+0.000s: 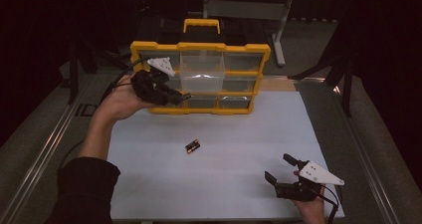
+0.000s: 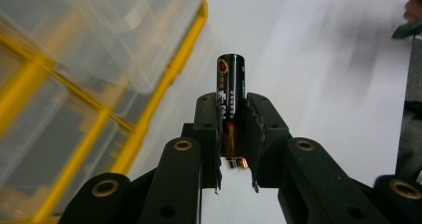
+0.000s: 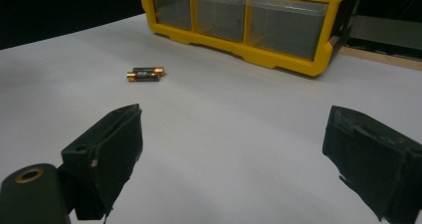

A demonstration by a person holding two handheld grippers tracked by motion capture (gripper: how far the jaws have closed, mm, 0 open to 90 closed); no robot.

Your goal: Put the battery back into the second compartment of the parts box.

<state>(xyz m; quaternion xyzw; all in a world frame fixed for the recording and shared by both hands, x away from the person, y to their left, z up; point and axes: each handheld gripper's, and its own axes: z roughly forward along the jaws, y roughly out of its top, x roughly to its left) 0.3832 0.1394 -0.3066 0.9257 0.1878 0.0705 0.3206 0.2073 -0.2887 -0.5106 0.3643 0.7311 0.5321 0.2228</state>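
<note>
Up by the front of the yellow organizer [image 1: 199, 47], left gripper [image 1: 185, 97] is clamped on a black battery [image 2: 230, 92] — jaws tight on its lower half, top end sticking out past the tips. Right gripper [image 1: 282, 167] sits low near the table's [image 1: 224, 134] right edge, jaws wide apart, nothing between them. Two more batteries [image 1: 192, 146] lie side by side mid-table — well apart from both grippers.
</note>
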